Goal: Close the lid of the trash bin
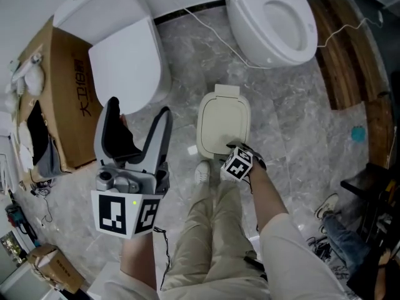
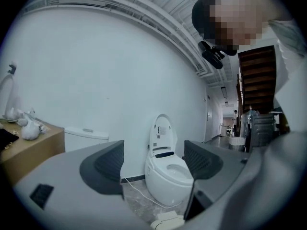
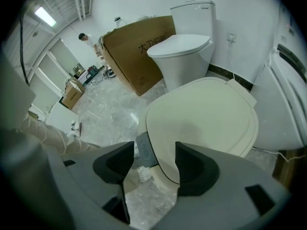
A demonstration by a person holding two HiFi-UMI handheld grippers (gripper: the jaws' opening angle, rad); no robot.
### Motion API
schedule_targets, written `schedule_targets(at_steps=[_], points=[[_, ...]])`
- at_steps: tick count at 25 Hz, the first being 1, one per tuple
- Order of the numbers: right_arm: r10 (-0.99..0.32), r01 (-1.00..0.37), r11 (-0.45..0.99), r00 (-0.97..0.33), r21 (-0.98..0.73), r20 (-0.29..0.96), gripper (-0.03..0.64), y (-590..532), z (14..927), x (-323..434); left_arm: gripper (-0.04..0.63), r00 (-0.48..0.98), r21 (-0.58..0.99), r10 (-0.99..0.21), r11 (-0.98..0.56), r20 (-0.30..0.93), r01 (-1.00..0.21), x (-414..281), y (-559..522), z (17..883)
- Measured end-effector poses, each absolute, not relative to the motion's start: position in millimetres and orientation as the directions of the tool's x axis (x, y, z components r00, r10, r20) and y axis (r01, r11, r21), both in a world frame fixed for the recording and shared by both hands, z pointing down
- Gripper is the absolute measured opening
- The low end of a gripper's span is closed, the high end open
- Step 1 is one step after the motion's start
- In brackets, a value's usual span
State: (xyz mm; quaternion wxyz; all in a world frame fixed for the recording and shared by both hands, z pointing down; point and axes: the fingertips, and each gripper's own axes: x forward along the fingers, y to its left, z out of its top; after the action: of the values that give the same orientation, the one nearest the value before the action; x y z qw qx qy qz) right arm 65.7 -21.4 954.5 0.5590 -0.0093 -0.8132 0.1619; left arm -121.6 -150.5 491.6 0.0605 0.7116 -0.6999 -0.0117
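Observation:
The trash bin [image 1: 224, 120] stands on the marble floor just ahead of the person's feet, its cream lid [image 3: 206, 114] lying flat on top. A grey push tab [image 3: 145, 150] sits at the lid's near edge. My right gripper [image 1: 232, 147] points steeply down at that edge. In the right gripper view the right gripper [image 3: 153, 159] is open, with the tab and the lid's rim in the gap and neither pad pressing on them. My left gripper [image 1: 139, 114] is held level to the bin's left. In its own view the left gripper [image 2: 151, 159] is open and empty.
A white toilet [image 1: 275, 20] with its seat open stands behind the bin, with a white cable [image 1: 212, 33] trailing past it. A second toilet [image 1: 122, 55] with its lid down and a cardboard box [image 1: 59, 99] are at the left. Wooden planks [image 1: 344, 49] and clutter line the right.

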Motion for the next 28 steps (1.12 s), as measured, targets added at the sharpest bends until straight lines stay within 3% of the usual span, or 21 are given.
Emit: schedule_targets(at_steps=[4,10,14,18,20,23,26,28], points=[[0.052,-0.378,0.883,-0.509,-0.278,0.859,0.278,-46,900,57,0.377,0.028,0.096,-0.999,-0.025,0.028,-0.995,-118,-146,450],[-0.325,-0.604,0.768,-0.655,-0.214,0.682,0.258,-127,710,60,0.377,0.041,0.090,-0.999,-0.040,0.002,-0.995,-107,-135,373],[-0.557,-0.698,0.697,-0.672,-0.165,0.489,0.223,-148,541,85,0.377,0.079,0.090,-0.997,-0.077,0.018,-0.993,-82,-104,325],[-0.697,-0.738,0.665,-0.669,-0.117,0.256,0.157,-135,397,111,0.372,0.135,0.099,-0.990,-0.137,-0.026,-0.986,-55,-72,284],[-0.749,-0.764,0.643,-0.642,-0.054,0.162,0.122,-124,349,125,0.313,0.152,0.093,-0.986,-0.158,-0.067,-0.983,-46,-60,267],[-0.815,-0.816,0.578,-0.577,0.017,0.055,0.049,-108,306,143,0.139,0.177,0.035,-0.976,-0.182,-0.126,-0.983,-37,-50,244],[-0.851,-0.850,0.524,-0.525,0.050,-0.018,0.011,-99,283,153,0.025,0.171,-0.016,-0.974,-0.170,-0.150,-0.985,-34,-48,234],[-0.860,-0.861,0.506,-0.509,0.059,-0.042,0.009,-97,274,156,0.000,0.153,-0.014,-0.975,-0.152,-0.163,-0.988,-33,-49,229]])
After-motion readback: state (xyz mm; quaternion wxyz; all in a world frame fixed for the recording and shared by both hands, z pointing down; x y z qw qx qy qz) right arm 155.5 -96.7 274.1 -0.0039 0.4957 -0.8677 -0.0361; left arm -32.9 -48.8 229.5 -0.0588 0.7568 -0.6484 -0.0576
